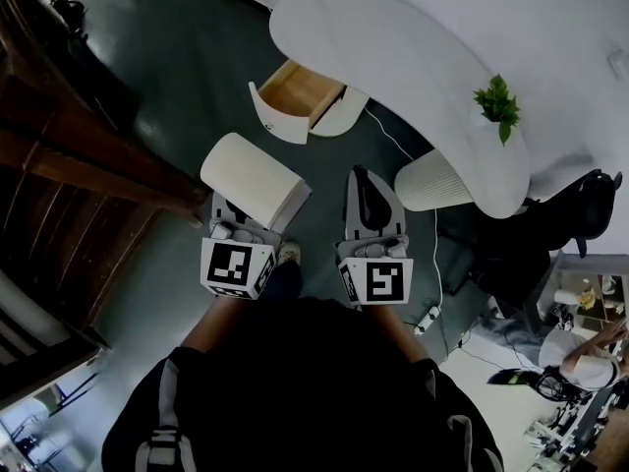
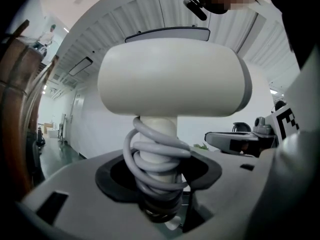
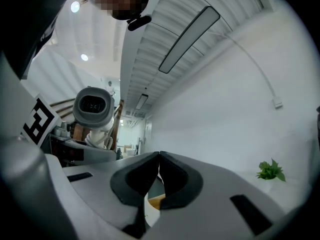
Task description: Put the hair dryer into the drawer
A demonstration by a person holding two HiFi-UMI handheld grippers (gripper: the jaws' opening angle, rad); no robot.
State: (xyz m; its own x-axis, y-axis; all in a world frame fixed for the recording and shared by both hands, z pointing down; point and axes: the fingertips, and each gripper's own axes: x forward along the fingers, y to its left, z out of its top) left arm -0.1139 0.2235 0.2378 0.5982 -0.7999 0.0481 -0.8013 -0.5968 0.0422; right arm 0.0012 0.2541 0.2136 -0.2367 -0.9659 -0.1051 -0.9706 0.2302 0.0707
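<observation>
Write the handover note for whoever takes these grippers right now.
Left gripper: shut on the handle of the hair dryer, with the cord wound round that handle.
Right gripper: shut, empty.
Drawer: pulled open under the white desk, ahead of both grippers; the part that shows is bare wood.
Done: dryer in hand, drawer open.
Left: carry the dryer over, lay it in the drawer, let go.

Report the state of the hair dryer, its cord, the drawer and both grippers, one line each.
hair dryer: held by its handle, carried in the air.
cord: wound round the handle.
drawer: pulled open.
left gripper: closed on the hair dryer's handle.
right gripper: jaws together, nothing held.
</observation>
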